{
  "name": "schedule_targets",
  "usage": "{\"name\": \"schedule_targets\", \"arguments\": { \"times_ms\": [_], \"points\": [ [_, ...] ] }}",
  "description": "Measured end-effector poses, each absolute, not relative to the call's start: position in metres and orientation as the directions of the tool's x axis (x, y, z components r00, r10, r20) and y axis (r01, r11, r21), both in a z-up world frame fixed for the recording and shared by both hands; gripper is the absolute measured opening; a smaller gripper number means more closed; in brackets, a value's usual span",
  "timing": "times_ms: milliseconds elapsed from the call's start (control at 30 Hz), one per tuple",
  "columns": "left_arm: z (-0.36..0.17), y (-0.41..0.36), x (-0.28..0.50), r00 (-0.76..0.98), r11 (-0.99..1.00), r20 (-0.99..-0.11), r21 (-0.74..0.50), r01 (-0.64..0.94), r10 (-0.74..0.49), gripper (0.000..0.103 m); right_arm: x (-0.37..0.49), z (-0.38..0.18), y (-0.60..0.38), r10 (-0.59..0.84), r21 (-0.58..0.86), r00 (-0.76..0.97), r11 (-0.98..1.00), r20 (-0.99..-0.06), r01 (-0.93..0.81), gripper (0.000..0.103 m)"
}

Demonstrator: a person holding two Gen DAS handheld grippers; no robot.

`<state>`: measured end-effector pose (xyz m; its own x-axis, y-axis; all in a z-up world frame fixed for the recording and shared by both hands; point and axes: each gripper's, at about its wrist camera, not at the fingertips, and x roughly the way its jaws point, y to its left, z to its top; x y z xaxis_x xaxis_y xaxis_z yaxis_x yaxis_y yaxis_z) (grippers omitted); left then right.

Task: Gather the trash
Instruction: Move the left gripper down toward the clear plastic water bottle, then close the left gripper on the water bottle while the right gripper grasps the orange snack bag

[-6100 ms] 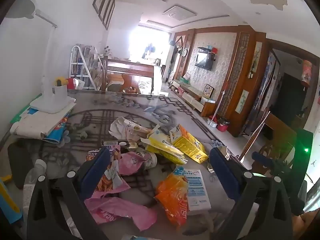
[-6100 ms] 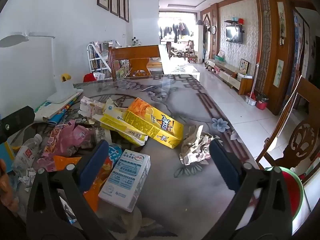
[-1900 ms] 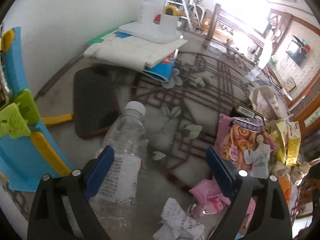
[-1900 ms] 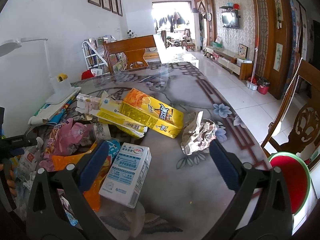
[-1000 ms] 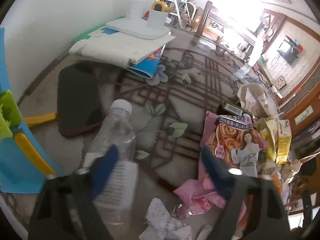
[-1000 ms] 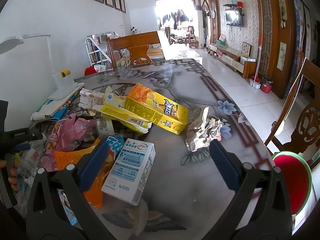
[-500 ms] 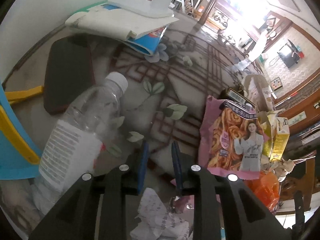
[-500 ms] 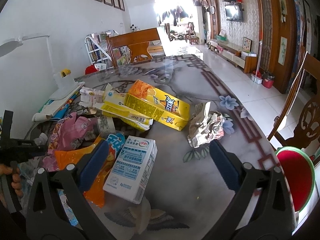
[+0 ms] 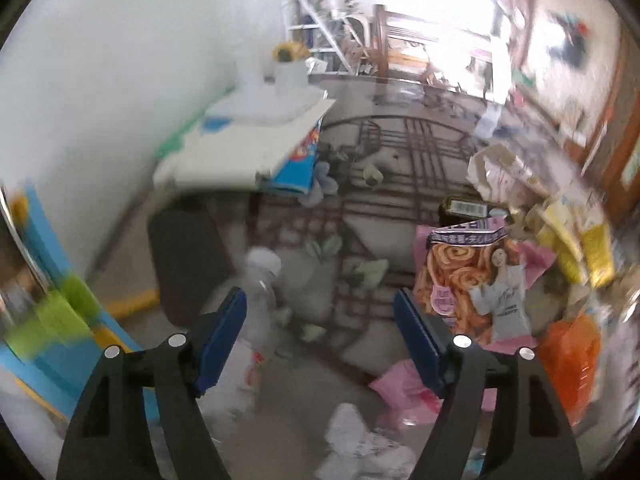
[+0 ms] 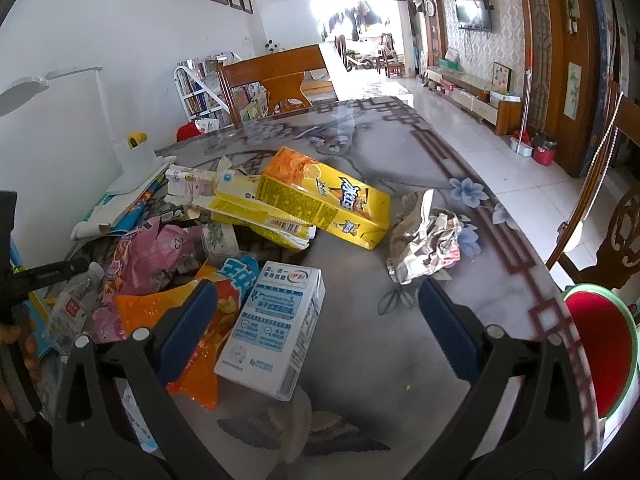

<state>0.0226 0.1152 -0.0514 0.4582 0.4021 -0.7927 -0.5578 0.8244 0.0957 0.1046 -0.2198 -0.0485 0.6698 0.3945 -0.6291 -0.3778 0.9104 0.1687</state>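
Left claw (image 9: 320, 316) open over a clear plastic bottle (image 9: 260, 280) lying among litter on a patterned surface (image 9: 400, 152).

The bottle looks empty, so probably light, thin-walled and easily crushed; its smooth round body may roll or slip, and the labelled middle seems the safest place to grip. It lies on its side, white cap away from the camera, blurred, just left of a pink snack bag (image 9: 472, 280), beside the claw's left pad. The jaws have just been opening with nothing gripped between them. The right claw (image 10: 316, 320) hangs wide open, empty, above a white milk carton (image 10: 276, 324) right of the bag.
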Motion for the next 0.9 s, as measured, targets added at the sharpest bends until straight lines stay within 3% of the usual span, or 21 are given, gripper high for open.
{"name": "schedule_targets", "arguments": {
  "times_ms": [367,633,733,900],
  "points": [
    [-0.089,0.162,0.025,0.316,0.797,-0.893,0.073,-0.600,0.320,0.074,0.107,-0.050,-0.222,0.436,0.233,0.640,0.895,-0.633,-0.380,0.099],
    [-0.089,0.155,0.029,0.309,0.806,-0.889,0.105,-0.582,0.339,0.074,0.106,-0.050,-0.221,0.437,0.231,0.639,0.894,-0.633,-0.384,0.099],
    [-0.090,0.160,0.030,0.303,0.798,-0.890,0.103,-0.594,0.341,0.081,0.105,-0.050,-0.221,0.435,0.225,0.638,0.894,-0.635,-0.386,0.099],
    [-0.103,0.175,0.030,0.262,0.775,-0.916,0.079,-0.627,0.306,0.082,0.105,-0.051,-0.219,0.430,0.216,0.638,0.896,-0.639,-0.387,0.099]
  ]
}}
